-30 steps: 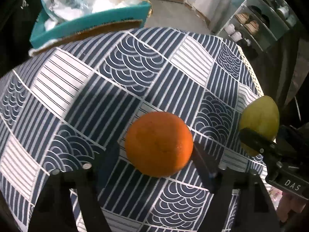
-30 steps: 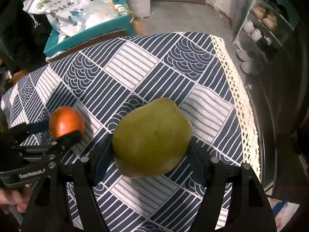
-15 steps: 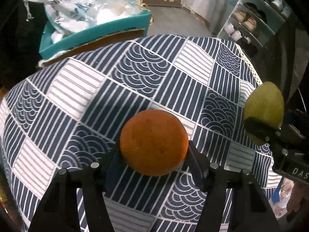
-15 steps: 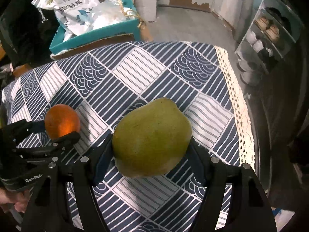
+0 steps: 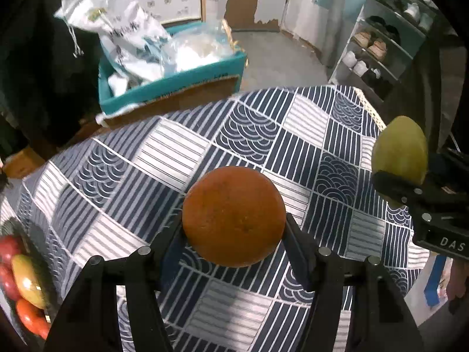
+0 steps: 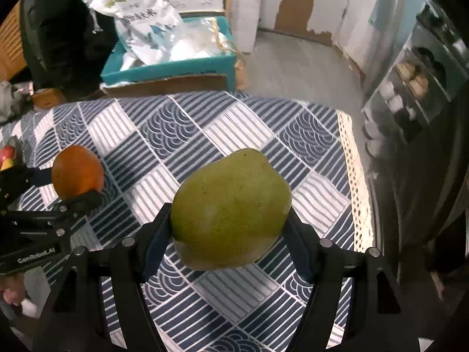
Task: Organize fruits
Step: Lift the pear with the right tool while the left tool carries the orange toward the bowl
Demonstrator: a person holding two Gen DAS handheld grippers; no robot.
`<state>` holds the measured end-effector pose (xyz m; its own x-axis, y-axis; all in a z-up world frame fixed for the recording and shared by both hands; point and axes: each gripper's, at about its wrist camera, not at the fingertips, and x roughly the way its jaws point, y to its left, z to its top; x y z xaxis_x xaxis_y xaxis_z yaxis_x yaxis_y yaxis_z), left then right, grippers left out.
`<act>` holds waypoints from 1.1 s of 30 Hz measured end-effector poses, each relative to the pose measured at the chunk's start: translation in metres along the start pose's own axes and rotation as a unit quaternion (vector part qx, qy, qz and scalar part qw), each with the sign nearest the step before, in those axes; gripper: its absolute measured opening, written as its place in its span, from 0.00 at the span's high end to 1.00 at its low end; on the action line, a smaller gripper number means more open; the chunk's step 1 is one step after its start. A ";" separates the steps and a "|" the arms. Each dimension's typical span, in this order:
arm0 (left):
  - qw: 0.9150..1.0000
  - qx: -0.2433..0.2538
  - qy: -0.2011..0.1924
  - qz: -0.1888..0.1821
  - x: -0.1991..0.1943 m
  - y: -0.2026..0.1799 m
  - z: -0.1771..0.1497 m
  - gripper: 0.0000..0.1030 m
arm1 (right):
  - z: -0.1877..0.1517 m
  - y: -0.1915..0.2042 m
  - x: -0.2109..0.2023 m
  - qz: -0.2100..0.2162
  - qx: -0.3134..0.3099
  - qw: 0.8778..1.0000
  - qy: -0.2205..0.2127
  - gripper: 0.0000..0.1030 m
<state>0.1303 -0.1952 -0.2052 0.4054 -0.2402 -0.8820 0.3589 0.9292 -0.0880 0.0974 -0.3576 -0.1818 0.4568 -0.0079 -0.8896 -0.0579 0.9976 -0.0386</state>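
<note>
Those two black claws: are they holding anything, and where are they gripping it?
Yes. The left gripper pinches an orange by its sides; the right gripper pinches a green mango by its sides.

Left gripper [image 5: 234,228]: lower centre of left wrist view, pointing steeply down, jaws pressed on both sides of orange [image 5: 234,216], fruit lifted clear of surface. Jaws closed further in last second, now steady. Right gripper [image 6: 230,228]: lower centre of right wrist view, same steep tilt, jaws clamped on green mango [image 6: 230,209]. Each gripper visible at edge of other's view.
</note>
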 end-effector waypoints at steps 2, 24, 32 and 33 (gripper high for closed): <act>1.000 0.004 -0.007 0.002 -0.009 0.002 0.000 0.37 | 0.002 0.005 -0.006 0.004 -0.005 1.000 -0.007 0.30; 0.998 -0.016 -0.063 0.025 -0.123 0.060 -0.024 0.37 | 0.022 0.074 -0.077 0.053 -0.067 0.993 -0.078 0.30; 0.996 -0.036 -0.074 0.038 -0.150 0.092 -0.042 0.37 | 0.026 0.104 -0.096 0.081 -0.087 0.988 -0.097 0.30; 0.996 -0.040 -0.073 0.038 -0.152 0.096 -0.045 0.37 | 0.026 0.109 -0.097 0.085 -0.089 0.987 -0.099 0.30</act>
<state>0.0653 -0.0570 -0.1005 0.5497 -0.2006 -0.8109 0.2567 0.9643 -0.0645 0.0701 -0.2465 -0.0874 0.5906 0.1903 -0.7842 -0.2965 0.9550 0.0085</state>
